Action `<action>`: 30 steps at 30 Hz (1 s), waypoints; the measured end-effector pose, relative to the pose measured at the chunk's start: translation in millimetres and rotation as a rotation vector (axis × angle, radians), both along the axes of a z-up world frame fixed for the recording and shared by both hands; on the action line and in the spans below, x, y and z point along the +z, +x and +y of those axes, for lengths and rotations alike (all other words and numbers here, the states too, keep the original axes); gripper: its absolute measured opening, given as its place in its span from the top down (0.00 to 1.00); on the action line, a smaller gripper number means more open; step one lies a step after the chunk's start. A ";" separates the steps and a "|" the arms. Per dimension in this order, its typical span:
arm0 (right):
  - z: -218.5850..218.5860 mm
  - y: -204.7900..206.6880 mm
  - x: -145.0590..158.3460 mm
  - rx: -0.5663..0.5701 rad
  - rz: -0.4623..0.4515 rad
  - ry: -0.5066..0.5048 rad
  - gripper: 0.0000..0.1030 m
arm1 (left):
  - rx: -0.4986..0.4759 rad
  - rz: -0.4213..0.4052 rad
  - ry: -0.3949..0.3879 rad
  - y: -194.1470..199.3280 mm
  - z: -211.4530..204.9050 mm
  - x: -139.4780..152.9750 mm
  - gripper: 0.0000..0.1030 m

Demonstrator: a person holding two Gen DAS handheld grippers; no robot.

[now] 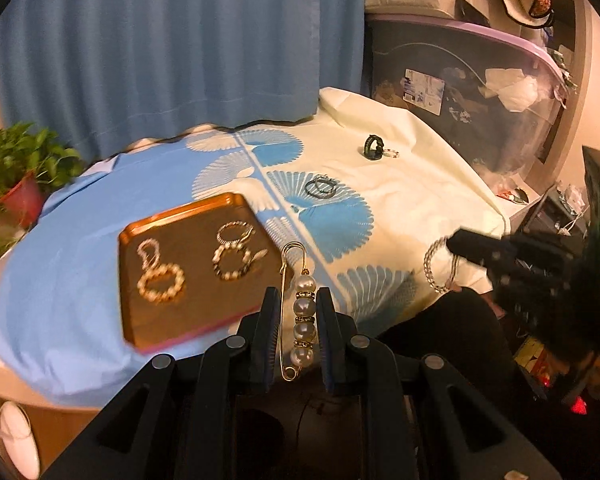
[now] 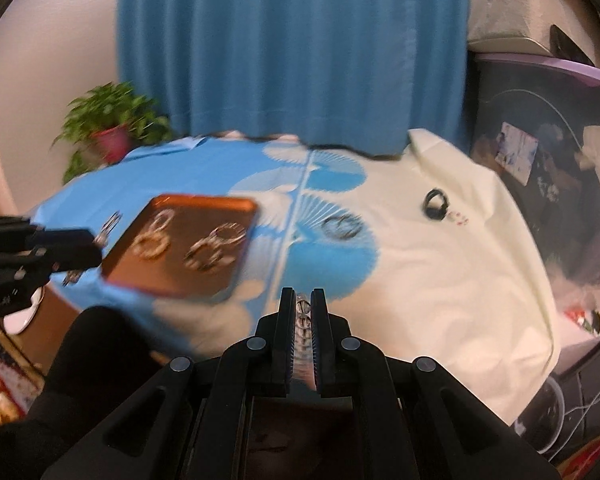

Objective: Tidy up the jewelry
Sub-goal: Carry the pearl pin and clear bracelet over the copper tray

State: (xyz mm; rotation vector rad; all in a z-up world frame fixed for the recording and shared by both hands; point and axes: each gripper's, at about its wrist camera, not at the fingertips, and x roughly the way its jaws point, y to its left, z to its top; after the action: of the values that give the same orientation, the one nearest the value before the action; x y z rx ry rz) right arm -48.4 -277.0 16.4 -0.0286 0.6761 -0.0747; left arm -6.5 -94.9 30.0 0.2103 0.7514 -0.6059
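My left gripper [image 1: 296, 300] is shut on a gold pin brooch with pearls [image 1: 303, 320], held above the table next to the copper tray [image 1: 196, 324]. The tray holds two pearl bracelets [image 1: 161, 282] [image 1: 232, 262] and a thin ring bracelet [image 1: 234, 232]. My right gripper [image 2: 302, 300] is shut on a silver chain bracelet [image 2: 303, 336], which hangs from it in the left wrist view [image 1: 440, 266]. The tray also shows in the right wrist view [image 2: 228, 280]. On the cloth lie dark bangles [image 1: 320, 187], a dark ring [image 1: 373, 148] and a small beaded ring [image 1: 392, 154].
The table has a blue and cream cloth [image 1: 400, 208]. A blue curtain [image 1: 160, 40] hangs behind. A potted plant [image 1: 20, 176] stands at the left. A large storage bin [image 1: 480, 92] and clutter stand at the right.
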 end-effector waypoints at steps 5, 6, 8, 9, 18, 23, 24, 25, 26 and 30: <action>43.5 -34.9 -11.5 0.067 0.021 0.000 0.93 | 0.029 -0.004 -0.004 -31.4 13.0 -13.2 0.85; 50.3 -39.2 -13.2 0.080 0.026 0.002 0.93 | 0.032 -0.007 0.004 -37.0 14.0 -16.3 0.85; 65.2 -51.1 -16.9 0.112 0.034 0.003 0.93 | 0.040 -0.009 0.015 -45.9 16.8 -22.0 0.85; 70.6 -55.1 -18.5 0.123 0.036 -0.001 0.93 | 0.042 -0.002 0.014 -48.7 18.4 -24.1 0.85; 87.9 -67.6 -24.3 0.165 0.051 -0.011 0.93 | 0.043 -0.021 0.028 -63.0 22.2 -29.4 0.85; 89.1 -67.6 -26.8 0.171 0.061 -0.009 0.93 | 0.038 -0.011 0.024 -62.8 21.1 -32.2 0.85; 88.6 -66.3 -27.8 0.173 0.065 -0.008 0.93 | 0.038 -0.007 0.024 -62.2 21.4 -33.0 0.85; 88.6 -66.3 -28.8 0.174 0.068 -0.008 0.93 | 0.039 -0.005 0.023 -61.6 21.6 -33.3 0.85; 88.9 -66.2 -29.8 0.174 0.072 -0.007 0.93 | 0.040 -0.003 0.023 -60.8 22.0 -33.8 0.85; 88.8 -65.2 -31.7 0.175 0.077 -0.006 0.93 | 0.041 0.002 0.023 -59.7 22.3 -34.6 0.85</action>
State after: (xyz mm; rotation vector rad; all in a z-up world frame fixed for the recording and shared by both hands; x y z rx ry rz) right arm -113.5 -188.2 -15.3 -0.0964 0.7479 0.0935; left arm -66.2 -72.6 -4.6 0.2150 0.7632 -0.5587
